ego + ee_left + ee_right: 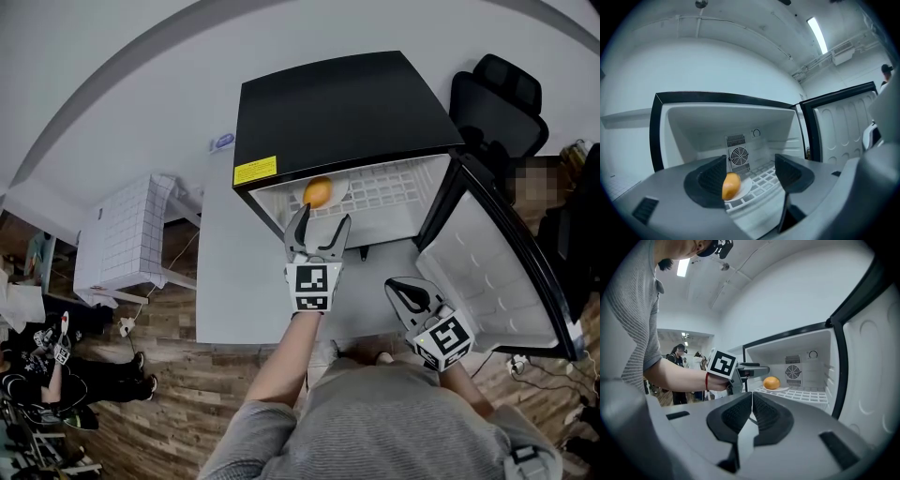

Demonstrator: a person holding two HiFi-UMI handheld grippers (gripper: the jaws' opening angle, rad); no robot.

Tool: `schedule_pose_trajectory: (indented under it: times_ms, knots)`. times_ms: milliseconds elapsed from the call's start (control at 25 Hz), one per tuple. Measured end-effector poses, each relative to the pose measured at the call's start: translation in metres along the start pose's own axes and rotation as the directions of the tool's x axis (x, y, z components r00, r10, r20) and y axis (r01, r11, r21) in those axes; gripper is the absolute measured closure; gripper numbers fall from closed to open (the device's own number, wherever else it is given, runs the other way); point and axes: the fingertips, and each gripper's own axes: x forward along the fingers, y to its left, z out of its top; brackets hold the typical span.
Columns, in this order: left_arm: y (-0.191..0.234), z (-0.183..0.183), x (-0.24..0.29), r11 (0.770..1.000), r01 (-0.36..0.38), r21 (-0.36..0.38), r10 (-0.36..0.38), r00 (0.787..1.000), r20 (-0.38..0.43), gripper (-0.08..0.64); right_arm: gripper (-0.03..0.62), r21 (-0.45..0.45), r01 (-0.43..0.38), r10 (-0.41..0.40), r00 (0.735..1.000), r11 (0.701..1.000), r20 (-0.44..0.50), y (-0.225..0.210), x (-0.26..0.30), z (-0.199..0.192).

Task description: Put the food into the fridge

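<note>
An orange fruit [318, 192] lies on a small white plate [339, 190] on the wire shelf [384, 190] of the black fridge [337, 108], whose door [497, 272] stands wide to the right. My left gripper [319, 230] is open just in front of the shelf, a little short of the fruit [731, 185], with nothing between its jaws. The right gripper [405, 295] is shut and empty, held lower near the door. The right gripper view shows the fruit [771, 382] on the plate [780, 389] and the left gripper [754, 370] beside it.
A white tiled cabinet [127, 234] stands left of the fridge against the wall. A black office chair [497, 103] is behind the fridge at the right. People stand in the background [679, 357]. A fan vent [738, 155] sits at the fridge's back wall.
</note>
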Motion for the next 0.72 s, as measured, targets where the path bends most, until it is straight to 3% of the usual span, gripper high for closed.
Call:
schedule_pose_trajectory:
  times_ms: [200, 720]
  knots:
    - [-0.006, -0.0007, -0.0027, 1.0, 0.004, -0.009, -0.004, 1.0, -0.003, 0.242, 0.578, -0.003, 0.0, 0.0, 1.0, 1.0, 0.002, 0.0002, -0.0061, -0.0018]
    - [-0.0024, -0.003, -0.0072, 1.0, -0.004, -0.015, 0.004, 1.0, -0.022, 0.509, 0.578, -0.004, 0.006, -0.006, 1.0, 1.0, 0.01, 0.0018, -0.0077, -0.0007]
